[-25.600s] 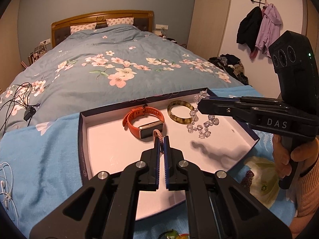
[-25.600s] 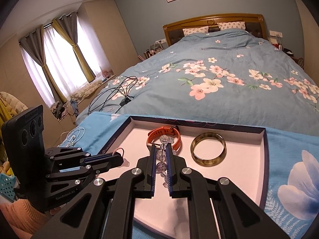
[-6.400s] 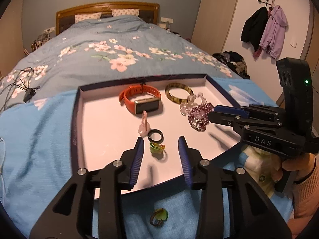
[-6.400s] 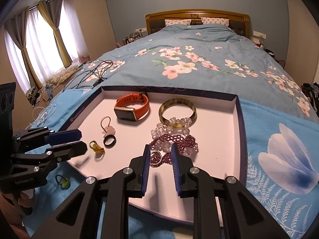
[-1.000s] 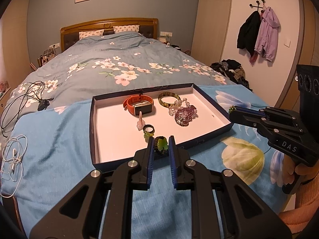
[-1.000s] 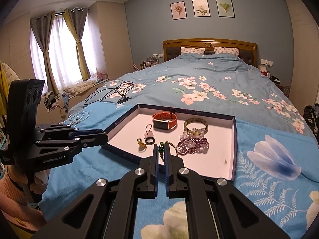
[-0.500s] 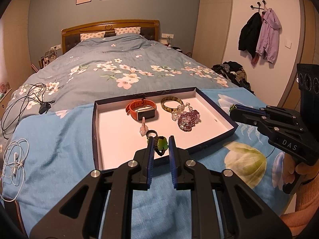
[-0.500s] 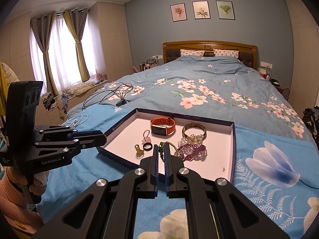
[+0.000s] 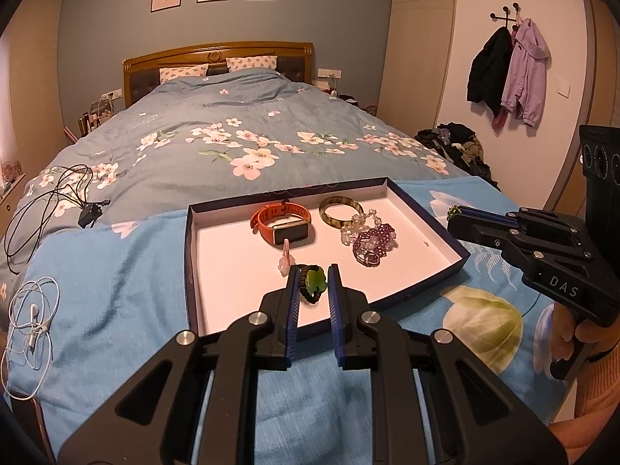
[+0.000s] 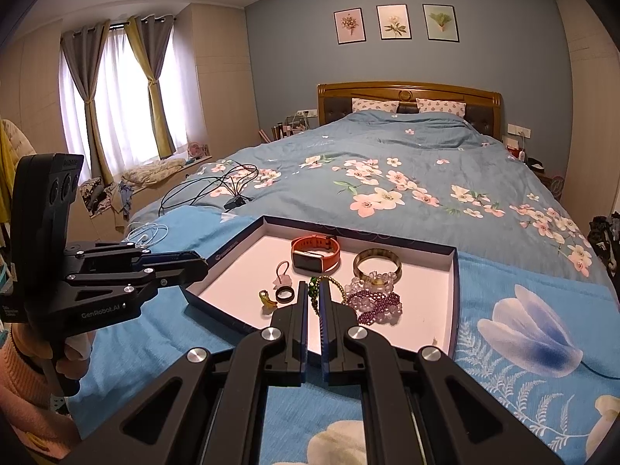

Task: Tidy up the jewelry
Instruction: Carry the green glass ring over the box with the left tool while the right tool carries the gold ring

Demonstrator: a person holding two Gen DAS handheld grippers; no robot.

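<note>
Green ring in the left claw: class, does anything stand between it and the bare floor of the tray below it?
Nothing visible does. The left claw holds the green ring above the tray. The tray's near-left floor lies bare. The pink charm and orange watch lie farther back, the bead bracelets off to the right.

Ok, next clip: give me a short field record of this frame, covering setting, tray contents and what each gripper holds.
setting: shallow navy-rimmed white tray on a blue floral bedspread
in tray: orange-strapped smartwatch, olive bangle, purple bead bracelet, black ring
left gripper: shut on a green-stone ring
right gripper: shut on a thin green bead string
</note>
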